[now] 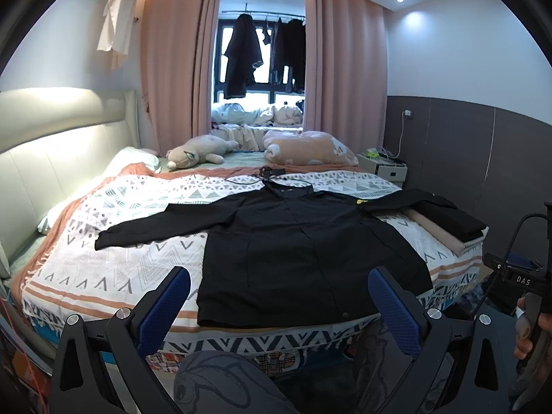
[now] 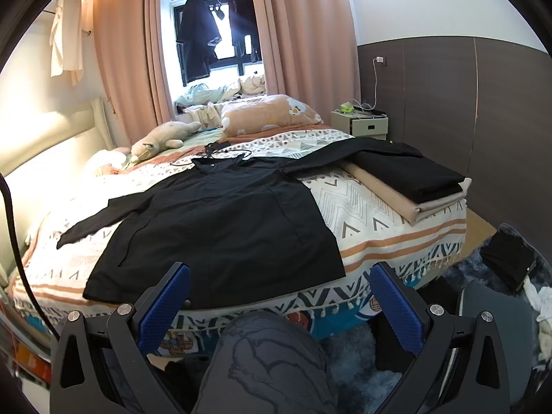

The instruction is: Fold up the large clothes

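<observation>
The black coat lies flat on the bed, hem edge nearest and long axis running away from both the left gripper and right gripper, jaws spread and empty.

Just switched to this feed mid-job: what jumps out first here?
A large black coat lies spread flat across the patterned bedspread, sleeves out to both sides. On the bed's right edge sits a stack of folded clothes, black on beige, with one sleeve draped onto it. Both the left gripper and right gripper hang open short of the hem.
</observation>
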Motion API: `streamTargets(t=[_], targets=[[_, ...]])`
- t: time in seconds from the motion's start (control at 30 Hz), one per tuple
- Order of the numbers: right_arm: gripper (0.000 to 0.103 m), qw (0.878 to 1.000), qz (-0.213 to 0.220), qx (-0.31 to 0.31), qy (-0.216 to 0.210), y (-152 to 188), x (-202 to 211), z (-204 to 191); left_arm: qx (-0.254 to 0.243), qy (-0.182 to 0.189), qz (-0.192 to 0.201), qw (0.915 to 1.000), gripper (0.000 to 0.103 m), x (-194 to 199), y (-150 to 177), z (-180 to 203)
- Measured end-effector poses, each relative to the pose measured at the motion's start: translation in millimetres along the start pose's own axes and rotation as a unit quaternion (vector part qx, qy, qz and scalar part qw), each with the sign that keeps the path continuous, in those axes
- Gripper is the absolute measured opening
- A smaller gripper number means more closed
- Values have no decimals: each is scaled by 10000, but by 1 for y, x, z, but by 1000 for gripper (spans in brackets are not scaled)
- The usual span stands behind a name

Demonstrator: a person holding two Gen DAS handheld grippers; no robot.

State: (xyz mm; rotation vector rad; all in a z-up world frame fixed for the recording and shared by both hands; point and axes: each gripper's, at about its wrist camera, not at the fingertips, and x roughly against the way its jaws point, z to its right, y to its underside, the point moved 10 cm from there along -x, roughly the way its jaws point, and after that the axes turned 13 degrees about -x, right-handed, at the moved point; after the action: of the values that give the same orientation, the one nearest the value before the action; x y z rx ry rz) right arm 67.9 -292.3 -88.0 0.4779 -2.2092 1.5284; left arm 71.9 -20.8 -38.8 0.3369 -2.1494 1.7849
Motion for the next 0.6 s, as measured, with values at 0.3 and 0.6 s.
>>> streamTargets(t=[0.3,0.6], targets=[[103,9999,42,-46,-89,-1,3,2,17,42,17,10000,103,-3,-3,-13],[103,10000,28,-60,-63,-2,3,6,230,-307,201,9991,103,5,-7,-25]])
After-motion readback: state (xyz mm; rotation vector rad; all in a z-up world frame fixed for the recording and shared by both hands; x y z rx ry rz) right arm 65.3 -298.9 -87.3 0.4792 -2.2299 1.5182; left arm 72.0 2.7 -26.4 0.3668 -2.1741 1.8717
